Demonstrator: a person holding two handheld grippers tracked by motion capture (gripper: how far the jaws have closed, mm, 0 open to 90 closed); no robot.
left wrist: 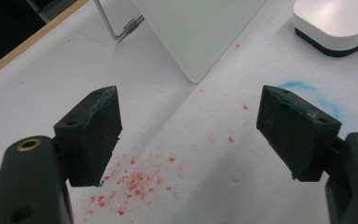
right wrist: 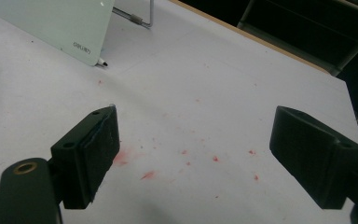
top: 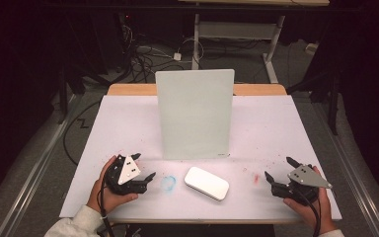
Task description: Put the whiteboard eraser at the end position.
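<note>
A pale green glass whiteboard point(top: 195, 113) stands propped upright on a wire stand in the middle of the white table point(top: 276, 123). In front of it lies a white eraser block with a dark base point(top: 206, 182). My left gripper point(top: 143, 167) rests near the front left, open, with nothing between its jaws; the board's corner point(left wrist: 200, 32) and the eraser point(left wrist: 335, 23) lie ahead of it. My right gripper point(top: 280, 169) sits at the front right, open and empty. A marker tip point(right wrist: 102, 61) pokes out beside the board's corner point(right wrist: 51, 23).
A blue smudge point(top: 168, 182) marks the table between my left gripper and the eraser. Red specks point(right wrist: 186, 156) and smears dot the surface near both grippers. The wire stand point(left wrist: 121, 28) juts out behind the board. Cables point(top: 148, 54) and desk legs lie on the floor beyond.
</note>
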